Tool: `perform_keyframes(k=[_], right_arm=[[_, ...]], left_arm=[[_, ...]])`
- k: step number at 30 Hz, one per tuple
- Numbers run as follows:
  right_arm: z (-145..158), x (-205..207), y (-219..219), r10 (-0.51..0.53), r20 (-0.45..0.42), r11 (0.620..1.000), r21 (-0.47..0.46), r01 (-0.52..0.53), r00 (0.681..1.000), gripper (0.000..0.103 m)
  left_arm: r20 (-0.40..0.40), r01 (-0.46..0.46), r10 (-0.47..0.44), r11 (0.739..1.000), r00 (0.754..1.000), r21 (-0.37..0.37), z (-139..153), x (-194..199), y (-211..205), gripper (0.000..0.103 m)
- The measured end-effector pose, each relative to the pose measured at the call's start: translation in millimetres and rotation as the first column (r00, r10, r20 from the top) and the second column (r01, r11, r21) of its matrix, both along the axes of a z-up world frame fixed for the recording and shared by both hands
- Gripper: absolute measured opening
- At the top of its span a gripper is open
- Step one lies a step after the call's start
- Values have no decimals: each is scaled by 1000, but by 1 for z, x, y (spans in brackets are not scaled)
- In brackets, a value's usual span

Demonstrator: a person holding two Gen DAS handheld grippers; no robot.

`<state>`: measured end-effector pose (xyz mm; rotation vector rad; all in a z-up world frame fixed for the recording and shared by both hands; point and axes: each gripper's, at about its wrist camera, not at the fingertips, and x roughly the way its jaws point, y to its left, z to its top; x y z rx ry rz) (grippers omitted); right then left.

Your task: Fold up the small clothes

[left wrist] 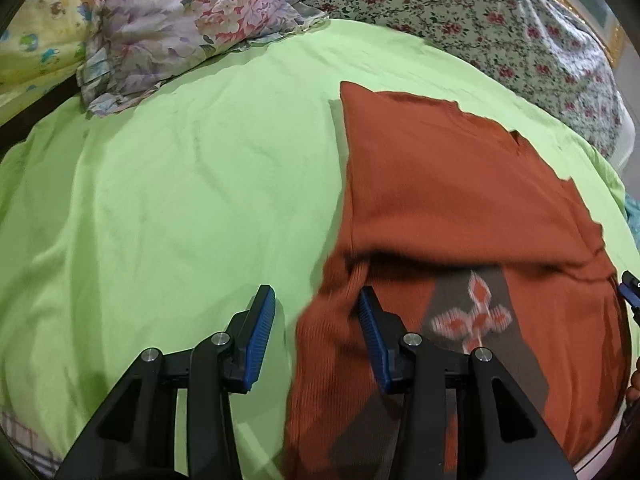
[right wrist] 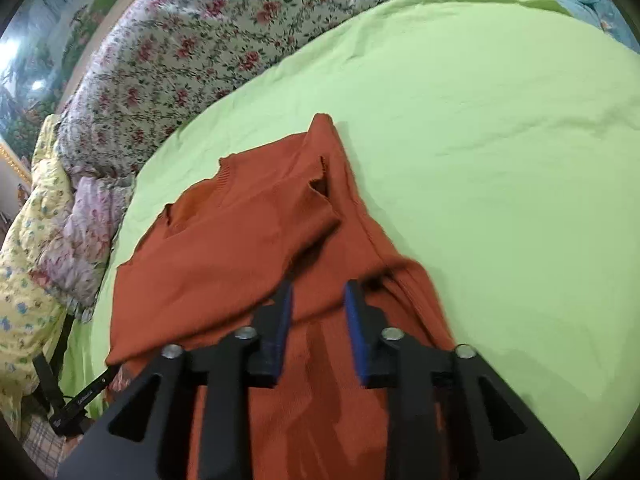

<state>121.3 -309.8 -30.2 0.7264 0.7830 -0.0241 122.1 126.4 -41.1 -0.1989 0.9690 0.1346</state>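
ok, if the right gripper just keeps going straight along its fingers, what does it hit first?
Most likely the rust-orange sweater. The right gripper points down over its folded body, jaws open with nothing between them. The green sheet lies beyond. Depth is hard to judge here.

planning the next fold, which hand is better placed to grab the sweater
Left, likely. The left tool stands open straddling the orange sweater's near side edge, one finger over the green sheet. The right tool, also open and empty, sits over the middle of the fabric with no edge between its fingers.
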Motion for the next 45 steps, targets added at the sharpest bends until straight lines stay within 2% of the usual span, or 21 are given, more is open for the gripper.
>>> perform_keyframes(k=[8, 11, 16, 21, 25, 28, 37, 41, 43, 45], right_arm=[[16, -69, 2, 58, 26, 996, -67, -56, 998, 39], [13, -91, 6, 77, 18, 994, -77, -76, 997, 45], [2, -126, 19, 116, -25, 988, -104, -118, 993, 46], [-5, -157, 31, 136, -84, 976, -162, -148, 987, 46], [-8, -181, 43, 140, -117, 966, -203, -162, 983, 47], [-13, -190, 52, 152, -139, 962, -207, -179, 978, 50], [-36, -200, 75, 163, -228, 960, -185, -208, 960, 51], [-38, -195, 88, 162, -242, 946, -237, -220, 957, 51], [-40, -192, 93, 158, -250, 932, -282, -228, 955, 51], [-44, -191, 90, 160, -246, 934, -276, -228, 956, 50]], left_arm=[[-16, 48, -48, 998, 999, -40, 1, -68, -5, 46], [-23, 59, -61, 996, 998, -60, -2, -94, -7, 48], [-31, 88, -91, 994, 995, -71, -8, -142, -15, 54], [-82, 80, -91, 988, 992, -135, -30, -183, -20, 56], [-145, 47, -77, 979, 986, -200, -57, -198, -20, 56], [-149, 40, -76, 972, 986, -231, -66, -201, -20, 56], [-146, 49, -84, 973, 986, -227, -69, -192, -23, 56], [-144, 61, -94, 975, 985, -215, -67, -190, -26, 53], [-141, 73, -107, 972, 984, -224, -67, -188, -28, 44], [-137, 94, -127, 970, 982, -226, -65, -187, -33, 28]])
